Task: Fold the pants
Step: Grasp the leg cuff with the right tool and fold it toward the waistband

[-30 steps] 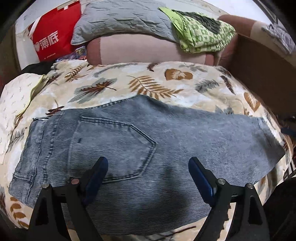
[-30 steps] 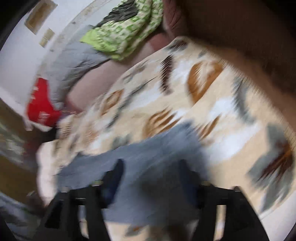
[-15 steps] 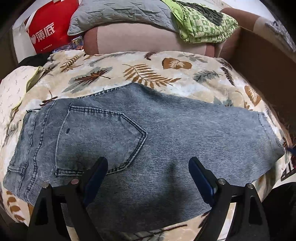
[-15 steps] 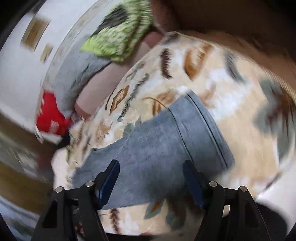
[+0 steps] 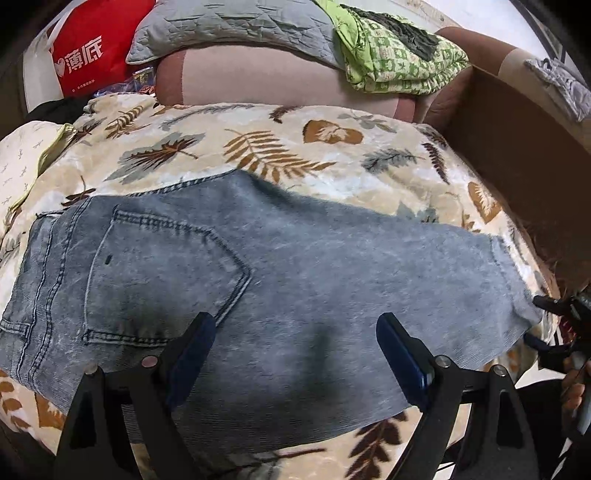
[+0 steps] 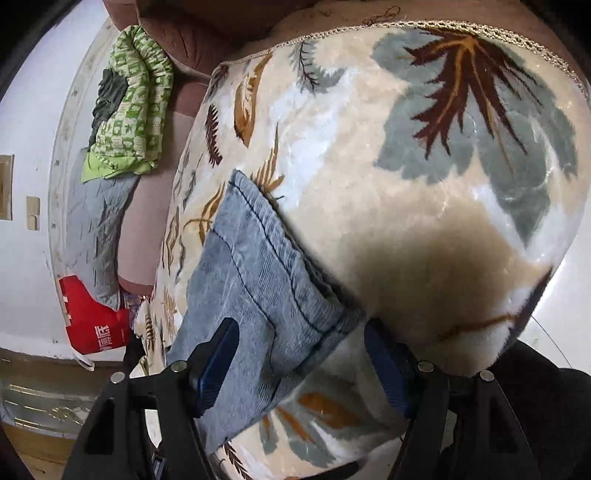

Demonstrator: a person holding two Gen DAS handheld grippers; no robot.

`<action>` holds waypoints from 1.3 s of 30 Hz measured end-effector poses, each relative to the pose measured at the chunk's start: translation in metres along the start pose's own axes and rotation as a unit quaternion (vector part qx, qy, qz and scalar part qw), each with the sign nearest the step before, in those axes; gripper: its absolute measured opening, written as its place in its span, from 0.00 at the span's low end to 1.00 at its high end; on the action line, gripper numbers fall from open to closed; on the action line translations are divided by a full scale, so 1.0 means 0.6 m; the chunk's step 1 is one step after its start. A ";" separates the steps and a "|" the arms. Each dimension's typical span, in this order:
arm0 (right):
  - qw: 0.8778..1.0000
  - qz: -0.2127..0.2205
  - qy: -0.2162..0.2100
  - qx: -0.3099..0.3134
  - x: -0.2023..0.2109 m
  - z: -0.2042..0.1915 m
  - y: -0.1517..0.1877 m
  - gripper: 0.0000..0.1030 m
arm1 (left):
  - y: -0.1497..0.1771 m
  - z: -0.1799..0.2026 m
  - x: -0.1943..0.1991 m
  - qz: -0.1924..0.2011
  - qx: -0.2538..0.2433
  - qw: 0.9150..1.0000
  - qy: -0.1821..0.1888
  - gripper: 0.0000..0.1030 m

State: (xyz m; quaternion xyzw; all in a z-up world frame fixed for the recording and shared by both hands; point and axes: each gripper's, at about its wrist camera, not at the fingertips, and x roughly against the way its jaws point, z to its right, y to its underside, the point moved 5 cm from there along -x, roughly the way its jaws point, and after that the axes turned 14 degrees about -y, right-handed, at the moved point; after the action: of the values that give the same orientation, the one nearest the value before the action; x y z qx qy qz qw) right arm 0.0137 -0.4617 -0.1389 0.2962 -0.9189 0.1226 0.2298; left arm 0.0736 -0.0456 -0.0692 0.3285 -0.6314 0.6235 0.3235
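Grey-blue jeans (image 5: 280, 280) lie flat, folded lengthwise, on a leaf-print blanket (image 5: 280, 147), waistband at the left, back pocket up, leg hem at the right. My left gripper (image 5: 295, 347) is open and empty, hovering over the near edge of the jeans at mid-length. My right gripper (image 6: 299, 358) is open, its fingers straddling the near corner of the leg hem (image 6: 266, 280). The right gripper also shows at the right edge of the left wrist view (image 5: 554, 325), beside the hem.
A pink-brown sofa back (image 5: 266, 77) carries a grey quilted pillow (image 5: 236, 22) and a green patterned cloth (image 5: 395, 55). A red bag (image 5: 88, 51) stands at the far left. A brown armrest (image 5: 517, 147) rises at the right. The blanket's edge drops off near the hem (image 6: 535, 295).
My right gripper has swung in close to the leg hem, and its fingers now straddle the hem's corner. My left gripper has eased back slightly and stays open over the jeans.
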 end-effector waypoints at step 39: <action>0.981 0.017 0.049 0.189 0.001 -0.172 0.016 0.18 | -0.024 0.186 -0.114 -0.051 -0.136 0.986 -0.079 0.91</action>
State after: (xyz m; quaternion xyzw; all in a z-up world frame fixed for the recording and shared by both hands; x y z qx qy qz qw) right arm 0.0437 -0.4166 -0.0502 0.3119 -0.8718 0.3123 0.2123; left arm 0.1248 -0.1567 -0.1183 0.3617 -0.7164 0.4862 0.3458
